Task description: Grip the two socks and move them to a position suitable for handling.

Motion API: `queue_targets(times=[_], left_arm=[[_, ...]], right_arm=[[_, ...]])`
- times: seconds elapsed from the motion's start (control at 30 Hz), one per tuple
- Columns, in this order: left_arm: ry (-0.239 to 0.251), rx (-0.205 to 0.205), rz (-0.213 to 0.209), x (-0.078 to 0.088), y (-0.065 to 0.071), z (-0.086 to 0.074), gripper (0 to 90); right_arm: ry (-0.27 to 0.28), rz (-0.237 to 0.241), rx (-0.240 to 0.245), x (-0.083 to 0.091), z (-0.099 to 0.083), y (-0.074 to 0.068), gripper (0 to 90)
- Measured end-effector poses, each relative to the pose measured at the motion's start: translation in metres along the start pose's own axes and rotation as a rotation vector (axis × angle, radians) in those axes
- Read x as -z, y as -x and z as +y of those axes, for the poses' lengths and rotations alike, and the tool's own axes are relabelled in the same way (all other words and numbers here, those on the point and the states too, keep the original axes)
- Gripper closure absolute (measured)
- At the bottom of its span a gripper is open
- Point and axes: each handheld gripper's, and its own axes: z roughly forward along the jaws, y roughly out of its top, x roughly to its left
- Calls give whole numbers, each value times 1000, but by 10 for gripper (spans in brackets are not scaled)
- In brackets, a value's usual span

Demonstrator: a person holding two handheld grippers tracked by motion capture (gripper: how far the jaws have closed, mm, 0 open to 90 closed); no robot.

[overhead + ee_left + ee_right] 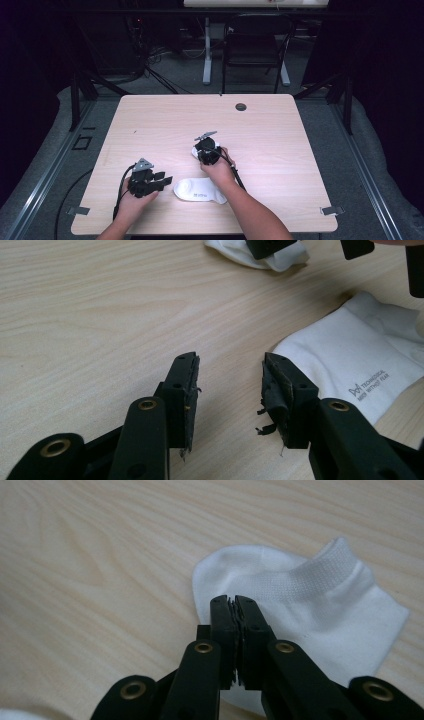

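left gripper (pixel 161 178) sits nearest, at the table's (pixel 280 145) front edge, jaws spread wide with nothing between them. its tips point at the near sock (pixel 200 190), just beside it, not touching. that sock lies flat near the front edge, printed logo up; in the left gripper view it shows at right (pixel 350 360). right gripper (pixel 207 155) is further in, toward mid-table, pointing down onto the far sock (pixel 196 151). in the right gripper view its jaws (pixel 233 630) are clenched together over that sock (pixel 310 610), ribbed cuff at upper right; cannot tell if fabric is pinched between the pads. far sock lies just behind the near one, apart from it. beyond the table's far edge: a chair (pixel 255 45) on the floor.
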Motion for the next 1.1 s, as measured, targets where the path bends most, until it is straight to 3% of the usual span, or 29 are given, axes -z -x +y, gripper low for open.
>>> queue_targets(times=[0.1,0.3,0.4,0.43,0.67,0.97,1.1], left_arm=[[0,-2,-1,0,1,0,581],[-1,-5,1,-2,2,0,583],[-6,-13,-1,-3,3,0,583],[-6,-16,0,-4,4,0,583],[-2,-16,4,-8,5,0,585],[15,-20,-9,-11,6,4,600],[3,-53,-6,-16,9,13,614]], right_arm=[[9,27,-1,4,-5,-4,880],[2,64,45,16,-14,-14,881],[32,86,40,19,-19,-20,881],[13,95,58,22,-19,-20,881],[52,123,82,33,-24,-25,882],[94,148,77,49,-22,-15,882],[116,150,69,54,-22,-11,883]])
